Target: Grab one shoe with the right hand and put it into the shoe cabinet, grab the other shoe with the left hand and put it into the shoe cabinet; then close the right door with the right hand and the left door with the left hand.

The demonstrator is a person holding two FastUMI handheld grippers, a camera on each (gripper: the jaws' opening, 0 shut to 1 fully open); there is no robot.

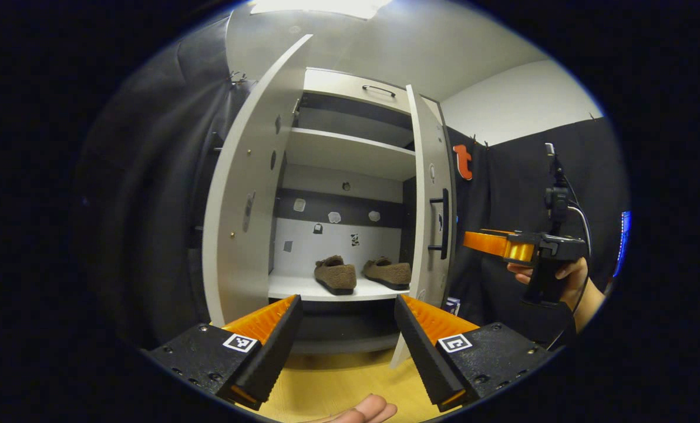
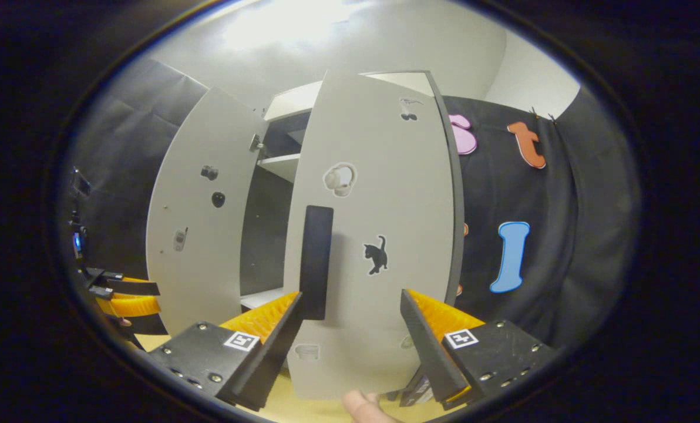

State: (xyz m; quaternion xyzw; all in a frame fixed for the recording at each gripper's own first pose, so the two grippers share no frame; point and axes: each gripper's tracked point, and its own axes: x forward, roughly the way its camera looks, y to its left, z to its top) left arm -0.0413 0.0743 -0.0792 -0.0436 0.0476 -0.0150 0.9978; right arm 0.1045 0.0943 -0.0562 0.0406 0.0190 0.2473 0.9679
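Shoes [image 1: 362, 274] in cabinet [image 1: 350, 154] (doors ajar)

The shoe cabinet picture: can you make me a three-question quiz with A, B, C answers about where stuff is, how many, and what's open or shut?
1. Where are the shoes?
A. On the floor
B. On a low shelf inside the shoe cabinet
C. On top of the cabinet

2. How many shoes are there?
A. One
B. Two
C. Four

3. How are the cabinet doors?
A. Both open
B. Both shut
C. Both taken off

Answers:
1 B, the left gripper view shows them side by side on the white shelf.
2 B, a brown pair sits there.
3 A, the left door and right door both swing outward, with the right tongs open just in front of the right door's dark handle.
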